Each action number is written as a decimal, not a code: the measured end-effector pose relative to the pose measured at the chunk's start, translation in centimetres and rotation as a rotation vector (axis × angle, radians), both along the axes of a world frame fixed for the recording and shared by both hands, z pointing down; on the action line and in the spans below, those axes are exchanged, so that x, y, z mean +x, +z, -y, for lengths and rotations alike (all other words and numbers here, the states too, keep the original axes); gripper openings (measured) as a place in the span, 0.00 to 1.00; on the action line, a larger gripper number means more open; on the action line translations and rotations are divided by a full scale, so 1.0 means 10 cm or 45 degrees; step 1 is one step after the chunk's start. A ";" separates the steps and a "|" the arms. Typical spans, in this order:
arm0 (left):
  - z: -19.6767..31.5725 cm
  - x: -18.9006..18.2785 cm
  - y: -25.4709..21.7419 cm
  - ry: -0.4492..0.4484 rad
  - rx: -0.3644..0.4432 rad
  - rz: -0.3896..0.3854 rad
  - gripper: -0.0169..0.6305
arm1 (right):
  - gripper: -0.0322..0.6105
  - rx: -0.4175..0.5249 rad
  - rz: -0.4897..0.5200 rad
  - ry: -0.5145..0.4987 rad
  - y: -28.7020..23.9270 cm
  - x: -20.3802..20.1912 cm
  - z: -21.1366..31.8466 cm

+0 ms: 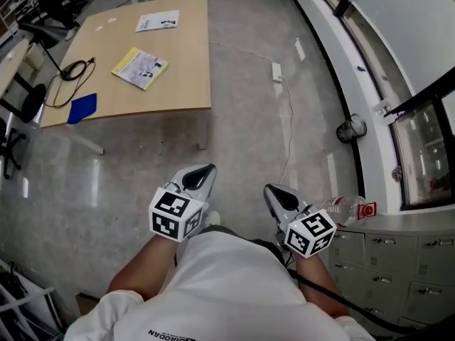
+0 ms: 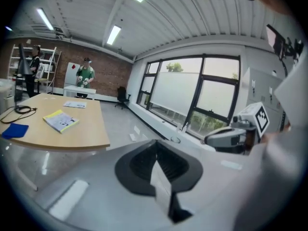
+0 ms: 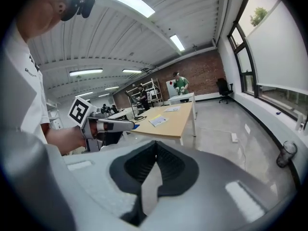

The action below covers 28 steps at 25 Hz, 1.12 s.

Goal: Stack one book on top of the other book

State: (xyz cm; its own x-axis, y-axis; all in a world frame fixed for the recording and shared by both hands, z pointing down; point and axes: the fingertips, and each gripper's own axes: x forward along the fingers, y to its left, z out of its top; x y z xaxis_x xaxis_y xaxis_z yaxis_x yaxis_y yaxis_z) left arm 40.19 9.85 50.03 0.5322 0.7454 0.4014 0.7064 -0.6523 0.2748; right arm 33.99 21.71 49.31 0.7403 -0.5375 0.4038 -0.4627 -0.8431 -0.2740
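Here both grippers are held side by side in front of the person's body, well short of the counter point(image 1: 186, 77). The left gripper point(image 1: 200, 177) has its jaws pressed together with nothing between them. The right gripper point(image 1: 281, 197) is the same, jaws closed and empty. Each points forward and somewhat down, over bare floor.

The two books lie on the counter far ahead of the grippers, off to the left of the left gripper's line. The yellow book point(image 1: 139, 67) is the nearer one, lying flat and skewed to the counter's edge. The white book point(image 1: 158, 21) lies flat beyond it, closer to the far edge, and the two are well apart, not stacked.

Further left of the yellow book, a blue cloth point(image 1: 82, 108) rests near the counter's near edge, with a black cable point(image 1: 74, 72) looped just beyond it.

Just right of the right gripper, a clear water bottle point(image 1: 345, 209) with a red cap lies on its side on top of a grey cabinet point(image 1: 398, 258).
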 end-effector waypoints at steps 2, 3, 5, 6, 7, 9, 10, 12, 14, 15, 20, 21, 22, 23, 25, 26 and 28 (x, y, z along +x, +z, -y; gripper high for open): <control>-0.05 0.27 -0.01 -0.013 -0.015 0.015 0.04 | 0.05 -0.007 -0.003 -0.004 -0.05 0.23 -0.07; -0.08 0.38 -0.01 -0.013 -0.016 0.016 0.04 | 0.05 -0.018 -0.006 -0.010 -0.05 0.35 -0.10; -0.14 0.59 0.03 -0.020 -0.002 0.016 0.04 | 0.05 -0.036 -0.013 -0.025 -0.02 0.59 -0.19; -0.17 0.69 0.06 -0.032 0.005 0.020 0.04 | 0.05 -0.035 -0.012 -0.034 0.01 0.72 -0.23; -0.19 0.80 0.09 -0.050 0.010 0.027 0.04 | 0.05 -0.028 -0.008 -0.045 0.04 0.85 -0.28; -0.25 1.01 0.15 -0.096 0.018 0.038 0.04 | 0.05 -0.009 -0.003 -0.075 0.11 1.14 -0.37; -0.27 1.12 0.17 -0.120 0.024 0.039 0.04 | 0.05 0.001 -0.006 -0.096 0.14 1.30 -0.41; -0.35 1.35 0.21 -0.162 0.044 0.037 0.04 | 0.05 0.019 -0.026 -0.146 0.16 1.63 -0.49; -0.45 1.59 0.23 -0.212 0.063 0.031 0.04 | 0.05 0.028 -0.055 -0.209 0.14 1.96 -0.60; -0.50 1.73 0.23 -0.247 0.069 0.027 0.04 | 0.05 0.032 -0.067 -0.242 0.13 2.14 -0.67; -0.88 2.43 0.17 -0.441 0.062 0.044 0.04 | 0.05 0.051 -0.072 -0.419 0.03 3.02 -1.09; -0.96 2.55 0.16 -0.466 0.055 0.039 0.04 | 0.05 0.044 -0.075 -0.460 0.03 3.15 -1.16; -1.04 2.67 0.13 -0.489 0.048 0.026 0.04 | 0.05 0.033 -0.082 -0.497 0.04 3.29 -1.23; -1.10 2.79 0.11 -0.514 0.043 0.010 0.04 | 0.05 0.021 -0.088 -0.526 0.07 3.43 -1.30; -1.19 3.02 0.08 -0.560 0.044 -0.003 0.04 | 0.05 0.012 -0.079 -0.549 0.14 3.75 -1.42; -1.22 3.09 0.08 -0.576 0.053 0.001 0.04 | 0.05 0.026 -0.063 -0.548 0.16 3.88 -1.46; -1.21 3.17 0.09 -0.607 0.084 0.016 0.04 | 0.05 0.069 -0.035 -0.556 0.16 4.07 -1.49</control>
State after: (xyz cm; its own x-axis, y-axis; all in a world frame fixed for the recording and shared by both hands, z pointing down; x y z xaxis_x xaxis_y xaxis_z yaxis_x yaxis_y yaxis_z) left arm 71.91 21.99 50.96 0.8032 0.3922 0.4483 0.3212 -0.9190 0.2285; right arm 74.72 36.63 50.91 0.4488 -0.8225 0.3493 -0.7805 -0.5512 -0.2950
